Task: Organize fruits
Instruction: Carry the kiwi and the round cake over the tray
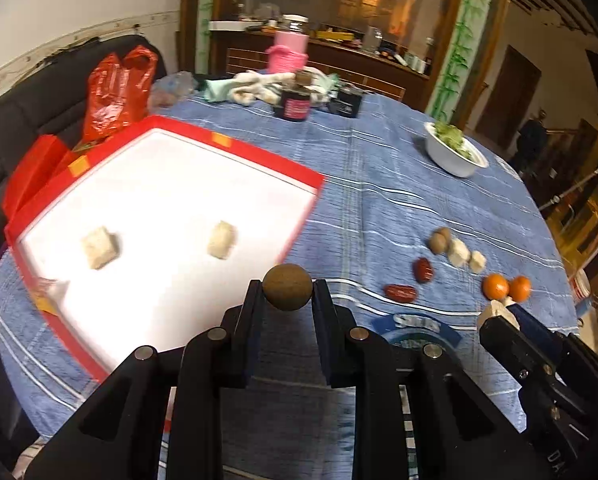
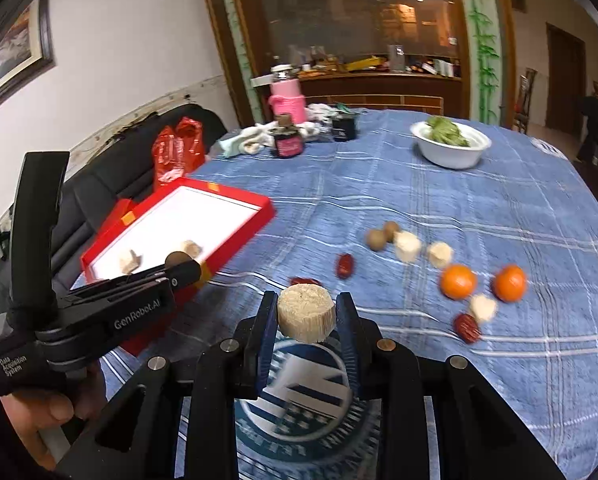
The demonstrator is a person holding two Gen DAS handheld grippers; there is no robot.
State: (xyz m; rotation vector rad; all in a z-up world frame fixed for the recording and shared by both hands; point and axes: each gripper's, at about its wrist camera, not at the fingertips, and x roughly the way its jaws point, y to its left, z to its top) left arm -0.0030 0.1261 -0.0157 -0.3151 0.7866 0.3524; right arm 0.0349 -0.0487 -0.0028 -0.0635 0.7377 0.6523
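Left gripper (image 1: 287,287) pinches a brown ball (image 1: 287,286) at the tray's red rim (image 1: 299,220); right gripper (image 2: 306,314) pinches a pale chunk (image 2: 306,312)

Most of the red box's (image 1: 259,160) white floor lies bare around two pale chunks (image 1: 100,247). Scattered fruit (image 2: 459,282) crowds the blue cloth (image 2: 379,184) rightward, while its middle stretch stays open.

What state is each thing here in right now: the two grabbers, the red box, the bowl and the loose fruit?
Left gripper: shut on a brown round fruit.
Right gripper: shut on a pale cut chunk.
Red box: open, two pale chunks inside.
White bowl: upright, holding greens.
Two oranges: loose on the tablecloth.
Dark bottle: upright, stoppered.
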